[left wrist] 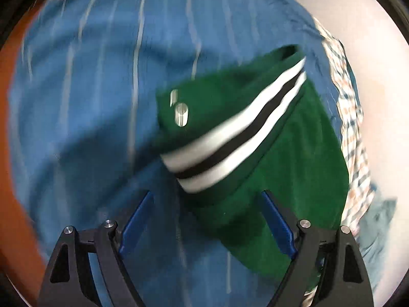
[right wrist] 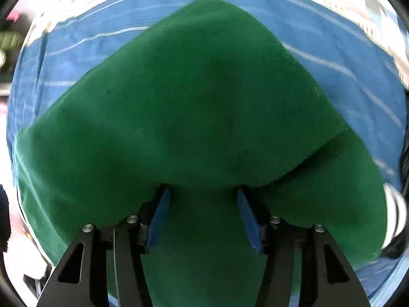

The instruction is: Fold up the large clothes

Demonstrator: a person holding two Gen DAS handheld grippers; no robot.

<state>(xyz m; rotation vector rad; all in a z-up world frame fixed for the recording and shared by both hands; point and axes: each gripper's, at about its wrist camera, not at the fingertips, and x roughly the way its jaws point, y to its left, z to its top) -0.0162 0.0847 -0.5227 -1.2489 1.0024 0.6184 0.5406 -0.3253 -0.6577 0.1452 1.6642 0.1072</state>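
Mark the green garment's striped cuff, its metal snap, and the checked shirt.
striped cuff [left wrist: 230, 138]: left wrist view, on the black middle stripe.
metal snap [left wrist: 182, 114]: left wrist view, on its face.
checked shirt [left wrist: 355, 138]: left wrist view, on its exposed edge.

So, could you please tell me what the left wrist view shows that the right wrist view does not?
Only the left wrist view shows the white and black striped band on the green garment, two silvery snaps, and a checked cloth beside it. Only the right wrist view shows a raised green fold draped over the right tool, which stands open. Both show the blue striped sheet beneath; the left tool is also open.
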